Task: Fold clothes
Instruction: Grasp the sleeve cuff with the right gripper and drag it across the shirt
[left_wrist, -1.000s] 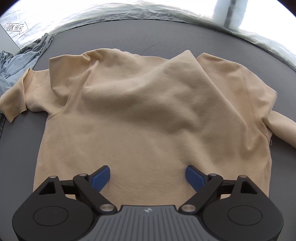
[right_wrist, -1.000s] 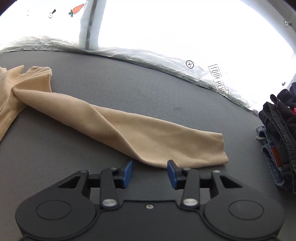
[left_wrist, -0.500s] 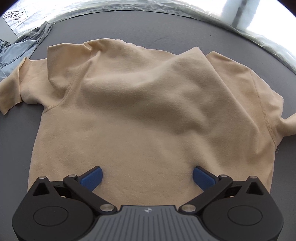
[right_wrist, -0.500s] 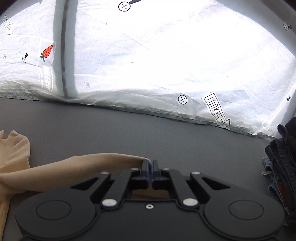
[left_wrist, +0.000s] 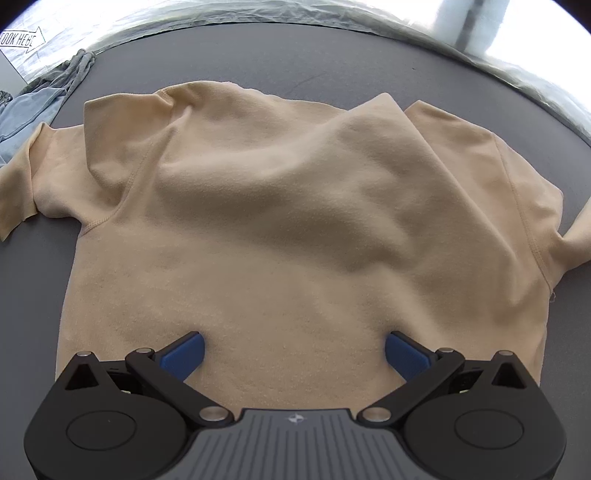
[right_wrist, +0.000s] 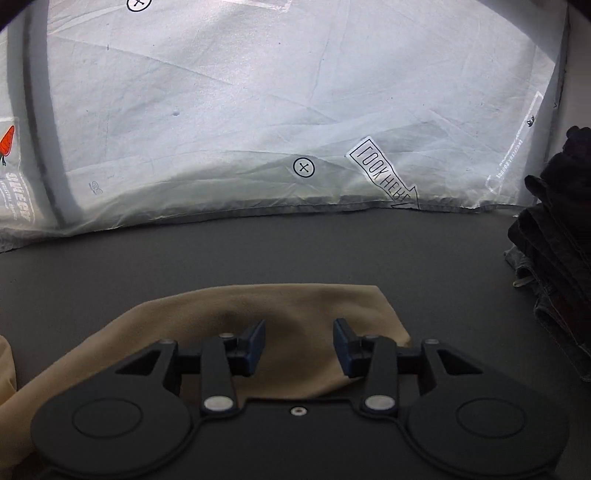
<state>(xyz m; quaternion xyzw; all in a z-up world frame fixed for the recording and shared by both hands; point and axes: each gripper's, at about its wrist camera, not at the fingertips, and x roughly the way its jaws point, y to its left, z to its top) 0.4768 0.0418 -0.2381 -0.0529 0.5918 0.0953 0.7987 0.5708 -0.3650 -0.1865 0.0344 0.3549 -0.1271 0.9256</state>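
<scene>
A beige sweatshirt lies spread on the grey table, rumpled across the chest. My left gripper hangs over its lower hem, jaws wide open, with the blue pads resting apart on the fabric and gripping nothing. In the right wrist view, one long beige sleeve runs under my right gripper. Its jaws are opening, and the sleeve's cuff end sits below and between the fingers, with no pad pressing on it.
A light blue garment lies at the table's far left. A pile of dark jeans sits at the right edge. A white sheet wall with printed marks closes the far side of the table.
The right gripper shut on the sleeve's end and raised it, then parted its jaws again; the sleeve now lies bunched beneath it. The left gripper opened a little wider and barely moved.
</scene>
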